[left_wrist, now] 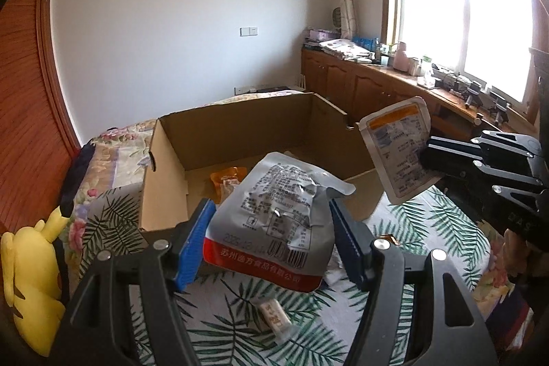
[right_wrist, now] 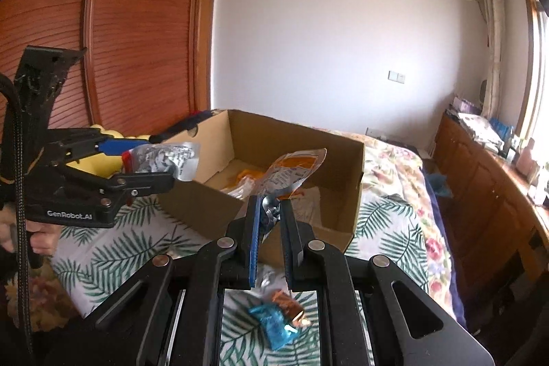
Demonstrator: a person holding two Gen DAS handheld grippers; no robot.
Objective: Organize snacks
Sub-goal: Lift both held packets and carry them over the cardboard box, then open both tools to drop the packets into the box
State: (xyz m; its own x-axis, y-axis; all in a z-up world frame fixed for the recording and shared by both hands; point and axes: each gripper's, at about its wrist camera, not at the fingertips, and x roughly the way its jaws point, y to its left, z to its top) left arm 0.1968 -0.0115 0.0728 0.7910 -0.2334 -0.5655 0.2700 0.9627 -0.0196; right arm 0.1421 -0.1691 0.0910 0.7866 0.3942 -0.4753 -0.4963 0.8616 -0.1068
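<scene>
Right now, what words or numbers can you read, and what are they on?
"苏州逸方食品有限公司": red band of the grey packet in the left gripper.
"2025" date start: same packet; the rest is blurred.
"GenRobot.AI": body of the left gripper, right wrist view.
Fine print on the grey packet and on the orange pouch in the right gripper: too small.
Marks on the small candy: blurred.

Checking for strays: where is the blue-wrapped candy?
In the right wrist view, the blue-wrapped candy lies on the leaf-print bedspread, beneath the right gripper, outside the cardboard box.
</scene>
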